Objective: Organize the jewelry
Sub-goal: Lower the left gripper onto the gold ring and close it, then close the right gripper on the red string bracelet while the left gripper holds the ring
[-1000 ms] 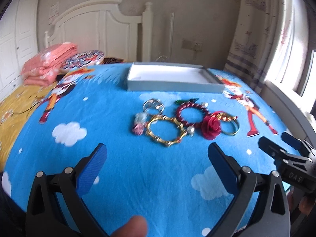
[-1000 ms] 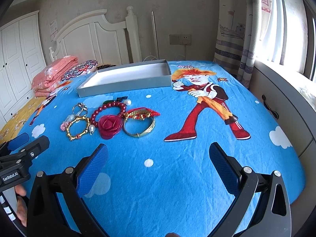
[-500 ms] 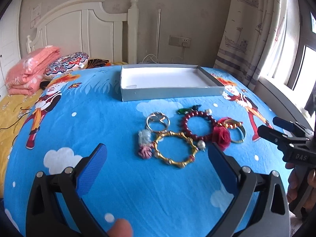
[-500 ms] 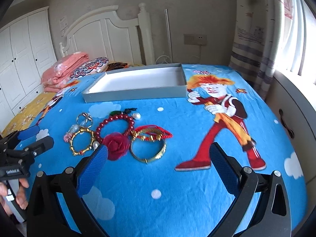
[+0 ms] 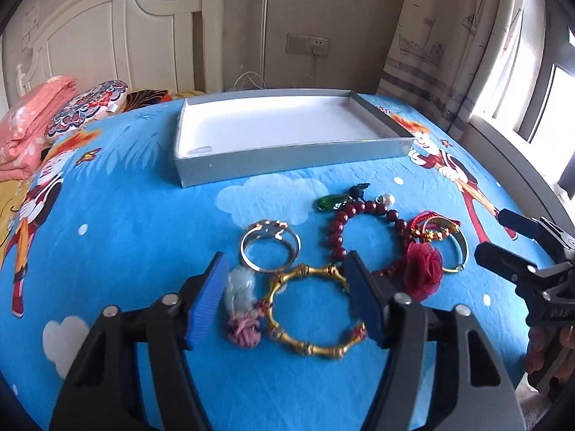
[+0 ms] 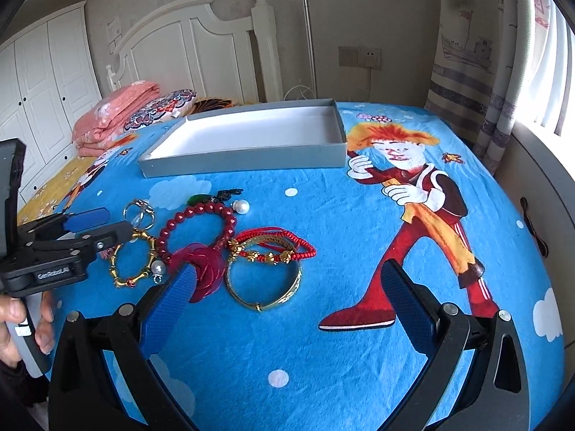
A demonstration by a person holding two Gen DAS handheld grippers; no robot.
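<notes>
our left gripper hangs with jaws apart astride the gold bangle mid-bed; our right gripper gapes wide near the rose; box sits beyond, toward the headboard.

Your path to tray: bare blue bedspread left; jewelry cluster blocks centre-right.

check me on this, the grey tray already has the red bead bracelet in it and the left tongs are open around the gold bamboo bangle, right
Not quite. The grey tray has no jewelry in it in either wrist view; the red bead bracelet lies on the blue bedspread in front of it. The rest holds: the left tongs are open around the gold bamboo bangle.
</notes>
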